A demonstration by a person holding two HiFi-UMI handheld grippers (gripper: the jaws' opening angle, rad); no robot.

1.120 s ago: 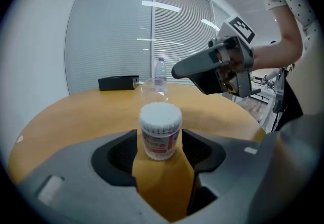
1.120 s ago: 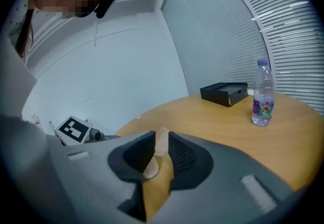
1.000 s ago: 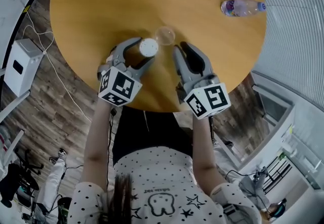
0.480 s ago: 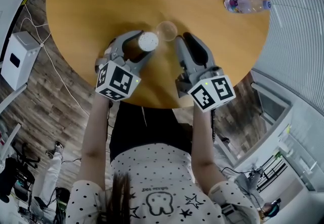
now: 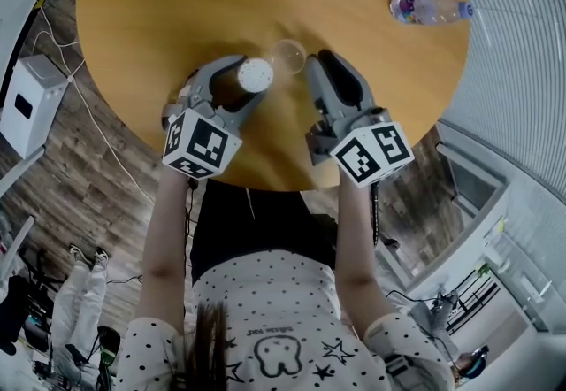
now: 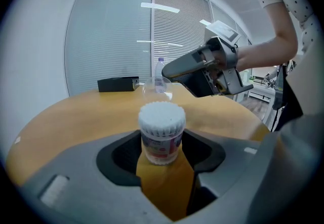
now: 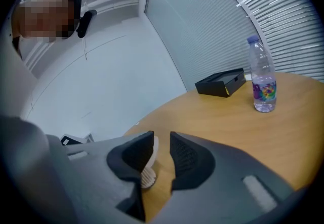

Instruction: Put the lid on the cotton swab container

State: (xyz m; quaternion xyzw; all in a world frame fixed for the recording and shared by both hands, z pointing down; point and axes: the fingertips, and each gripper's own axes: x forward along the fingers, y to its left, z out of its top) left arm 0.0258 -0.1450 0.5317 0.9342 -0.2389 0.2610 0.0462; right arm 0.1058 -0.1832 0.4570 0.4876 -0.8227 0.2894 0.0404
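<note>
Round wooden worktop [image 5: 159, 0] fills the scene. With forearm outstretched, the left gripper [image 5: 249, 80] clasps the upright, uncapped cotton swab container [image 5: 255, 73], packed with white tips. Just beside it lies the clear lid [image 5: 287, 56]. The right gripper [image 5: 318, 65] is nearly closed and empty.

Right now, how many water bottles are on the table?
1. The water bottle stands upright near the far right edge of the table. The head view cuts off the table's far edge, so another could be out of sight.
</note>
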